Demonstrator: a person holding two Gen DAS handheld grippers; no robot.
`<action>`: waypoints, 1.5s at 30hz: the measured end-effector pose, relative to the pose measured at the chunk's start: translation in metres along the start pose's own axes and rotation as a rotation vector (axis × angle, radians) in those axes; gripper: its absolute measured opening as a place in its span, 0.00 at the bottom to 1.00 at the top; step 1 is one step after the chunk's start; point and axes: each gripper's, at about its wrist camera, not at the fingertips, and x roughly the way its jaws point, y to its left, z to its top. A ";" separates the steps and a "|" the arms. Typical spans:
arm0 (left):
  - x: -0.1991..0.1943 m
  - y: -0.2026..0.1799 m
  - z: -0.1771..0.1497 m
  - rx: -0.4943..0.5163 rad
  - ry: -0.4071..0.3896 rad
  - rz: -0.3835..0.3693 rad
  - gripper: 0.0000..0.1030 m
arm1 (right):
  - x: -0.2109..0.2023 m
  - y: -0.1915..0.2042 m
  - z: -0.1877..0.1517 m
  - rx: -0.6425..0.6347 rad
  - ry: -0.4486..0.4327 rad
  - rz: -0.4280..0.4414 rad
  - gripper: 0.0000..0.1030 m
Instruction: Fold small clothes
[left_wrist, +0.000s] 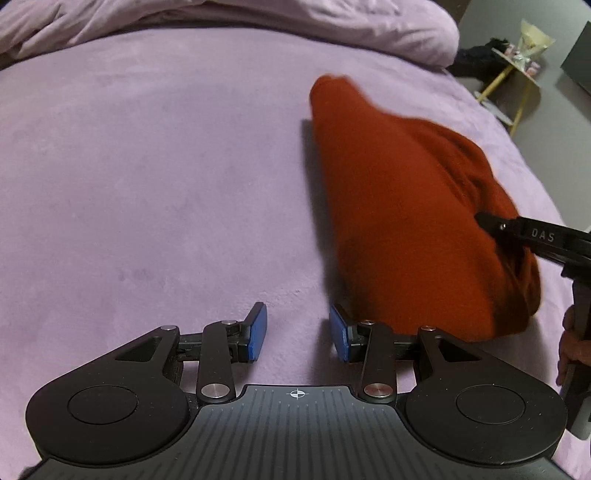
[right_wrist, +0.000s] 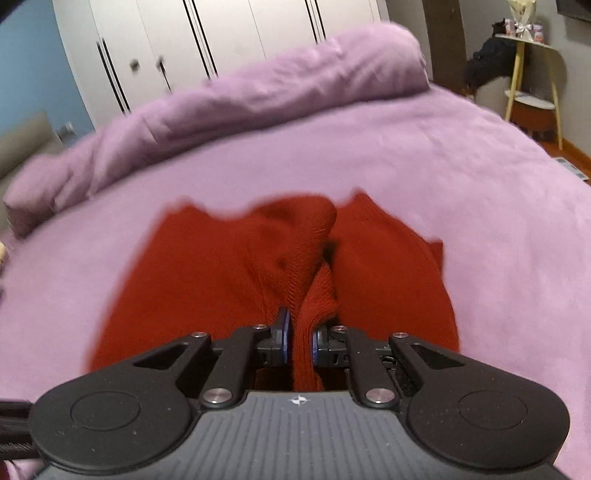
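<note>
Fold in progress. Right gripper (right_wrist: 298, 334) clamps a bunched edge of the red garment (left_wrist: 399, 206), on the bed (left_wrist: 166, 184). Left gripper (left_wrist: 298, 328) open, empty, just beside it. Next: carry edge across.

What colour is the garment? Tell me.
Rust red garment, plain knit; clearest in the right wrist view.
</note>
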 end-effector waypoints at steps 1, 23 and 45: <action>0.001 -0.001 -0.001 0.012 -0.006 0.013 0.39 | -0.001 -0.009 0.002 0.079 0.005 0.049 0.16; 0.001 -0.048 -0.009 0.055 0.017 0.019 0.41 | 0.008 0.001 0.017 -0.171 -0.157 -0.253 0.11; 0.002 -0.066 -0.011 0.104 -0.051 0.164 0.37 | -0.078 -0.062 -0.054 0.414 -0.136 0.284 0.16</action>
